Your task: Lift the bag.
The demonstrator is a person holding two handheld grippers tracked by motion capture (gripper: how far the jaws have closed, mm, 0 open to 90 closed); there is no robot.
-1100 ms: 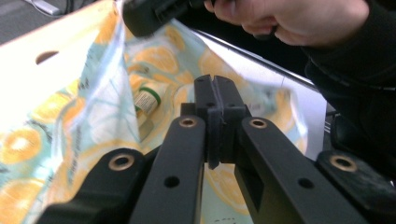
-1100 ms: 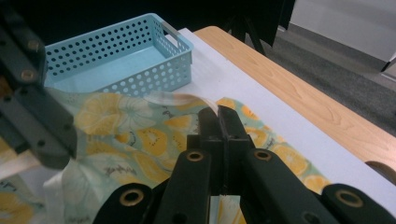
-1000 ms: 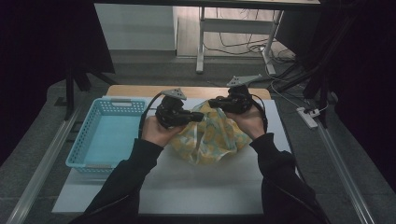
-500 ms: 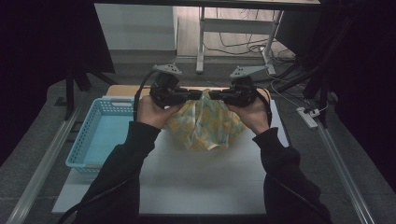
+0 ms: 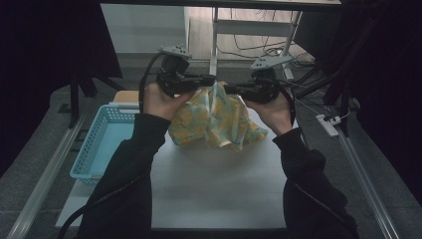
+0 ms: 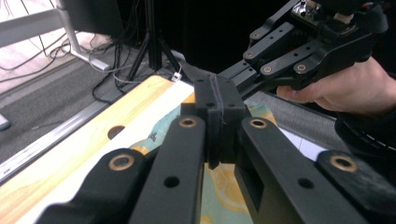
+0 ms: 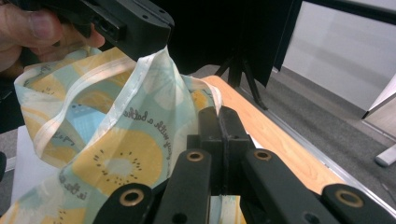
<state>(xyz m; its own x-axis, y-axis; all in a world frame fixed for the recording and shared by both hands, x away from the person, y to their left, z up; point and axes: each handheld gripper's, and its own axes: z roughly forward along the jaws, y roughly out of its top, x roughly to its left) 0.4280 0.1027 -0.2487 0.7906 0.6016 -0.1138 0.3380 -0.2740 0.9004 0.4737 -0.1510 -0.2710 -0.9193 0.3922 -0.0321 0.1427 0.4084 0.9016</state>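
Both tongs (image 5: 210, 82) (image 5: 230, 89) pinch soft, crumpled printed cloth (image 5: 214, 119).

— Where did the high view sit?
— Above the person's side, facing forward and down on the table (image 5: 214, 199).
— And the gripper views?
— Each looked close along its own jaws; both caught the cloth (image 7: 112, 135) and the opposite gripper.

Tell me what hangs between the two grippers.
The patterned cloth hangs between the left gripper and the right gripper, both shut on its top edge; high view.
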